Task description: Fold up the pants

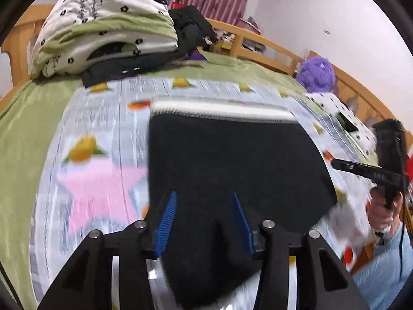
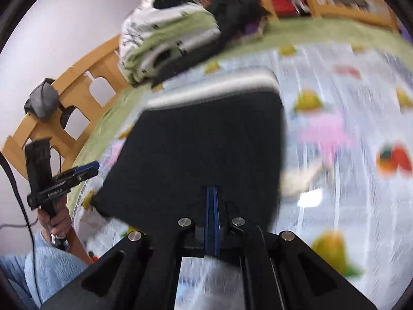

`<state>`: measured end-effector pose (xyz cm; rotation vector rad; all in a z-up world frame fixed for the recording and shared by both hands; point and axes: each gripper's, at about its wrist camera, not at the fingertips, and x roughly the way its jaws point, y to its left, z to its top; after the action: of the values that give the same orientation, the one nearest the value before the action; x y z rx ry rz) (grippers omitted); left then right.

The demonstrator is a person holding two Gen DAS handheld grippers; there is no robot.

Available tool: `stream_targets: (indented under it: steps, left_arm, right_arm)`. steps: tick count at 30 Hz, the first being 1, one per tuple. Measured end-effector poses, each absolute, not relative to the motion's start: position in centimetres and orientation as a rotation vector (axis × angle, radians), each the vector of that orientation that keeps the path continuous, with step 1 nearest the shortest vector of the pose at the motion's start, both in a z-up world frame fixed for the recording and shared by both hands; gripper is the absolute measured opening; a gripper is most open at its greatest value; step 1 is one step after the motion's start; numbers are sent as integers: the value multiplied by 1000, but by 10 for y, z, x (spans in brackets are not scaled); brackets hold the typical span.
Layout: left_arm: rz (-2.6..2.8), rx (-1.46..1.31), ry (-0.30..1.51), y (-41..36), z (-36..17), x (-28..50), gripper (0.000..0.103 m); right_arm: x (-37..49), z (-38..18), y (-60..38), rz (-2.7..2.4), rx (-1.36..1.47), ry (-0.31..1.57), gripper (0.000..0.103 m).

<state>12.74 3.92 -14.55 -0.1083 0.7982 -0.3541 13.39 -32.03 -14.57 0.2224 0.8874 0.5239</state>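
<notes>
Black pants (image 1: 232,155) lie folded into a square on the fruit-print sheet (image 1: 90,118), their white waistband (image 1: 219,109) at the far edge. My left gripper (image 1: 204,193) hovers over the near part of the pants. Its blue pads (image 1: 167,219) stand apart and press on nothing. In the right wrist view the pants (image 2: 206,142) fill the middle. My right gripper (image 2: 213,188) is shut above their near edge, blue pads together with no cloth between them. Each gripper also shows in the other's view, the right gripper (image 1: 335,164) and the left gripper (image 2: 94,169), each held off the side of the pants.
A pile of folded quilts (image 1: 103,25) and dark clothes (image 1: 191,25) sits at the head of the bed. A purple plush toy (image 1: 315,75) lies by the wooden bed rail (image 1: 258,41). A grey item (image 2: 42,100) hangs on the rail. A person's hand (image 1: 384,211) holds the right gripper.
</notes>
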Motion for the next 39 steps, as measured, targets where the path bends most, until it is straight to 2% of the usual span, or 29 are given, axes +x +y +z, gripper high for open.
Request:
stream_targets:
  steps: [1, 3, 8, 12, 20, 26, 29, 33, 39]
  left_arm:
    - [-342, -107, 799, 35, -143, 143, 44]
    - [-319, -108, 806, 26, -142, 170, 44]
    - [-250, -105, 874, 6, -167, 229, 45]
    - [-228, -87, 930, 1, -190, 243, 46]
    - [-211, -64, 960, 5, -185, 226, 48]
    - [-237, -53, 934, 29, -174, 164, 49]
    - [-256, -127, 938, 49, -182, 132, 58]
    - [-226, -204, 936, 59, -200, 108, 59]
    - [-194, -183, 959, 55, -155, 96, 59]
  right_arm:
    - [141, -139, -317, 516, 206, 857, 5]
    - [167, -130, -310, 482, 190, 808, 14]
    - [225, -149, -293, 371, 134, 807, 15]
    - [240, -171, -292, 358, 122, 803, 15]
    - [230, -165, -300, 370, 185, 835, 14]
    - [185, -164, -312, 432, 197, 889, 14]
    - [149, -170, -321, 496, 241, 904, 14]
    - [130, -188, -323, 455, 274, 944, 15]
    - [111, -154, -320, 333, 272, 971, 14]
